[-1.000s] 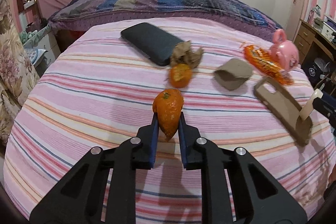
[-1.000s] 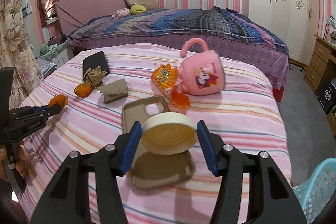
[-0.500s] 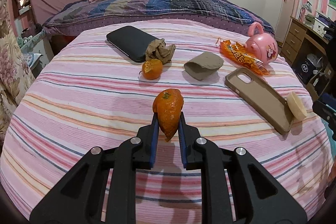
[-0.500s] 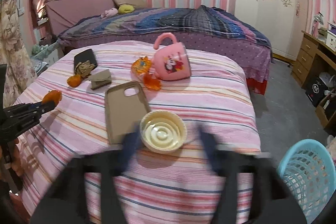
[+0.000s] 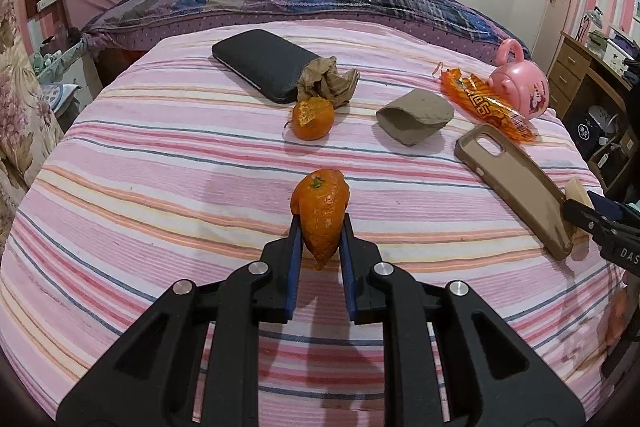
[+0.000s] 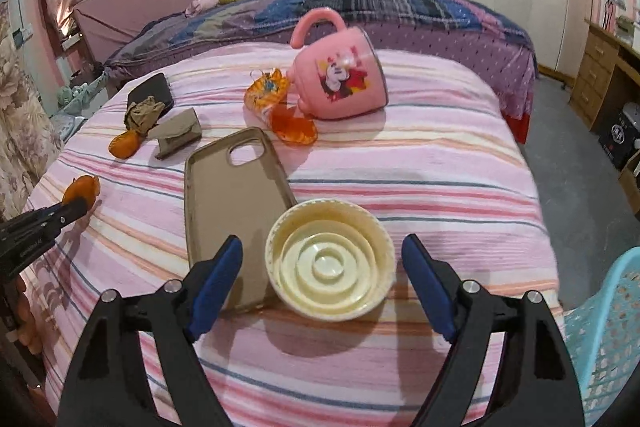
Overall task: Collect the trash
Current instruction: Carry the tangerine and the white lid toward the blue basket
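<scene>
My right gripper point(image 6: 322, 261) stands apart around the light, rigid plastic lid point(image 6: 330, 259); I'd pinch its rim while my left gripper point(image 5: 320, 227) is clamped on soft orange peel point(image 5: 321, 213)

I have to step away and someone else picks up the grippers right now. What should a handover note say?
Left gripper: shut on an orange peel, held above the striped bed.
Right gripper: jaws have just been opening; they are open either side of the cream lid, not gripping it.
Still on the bed: second peel, crumpled paper, cardboard piece, orange wrapper.
The blue basket stands by the bed; nothing visibly binned yet.
</scene>
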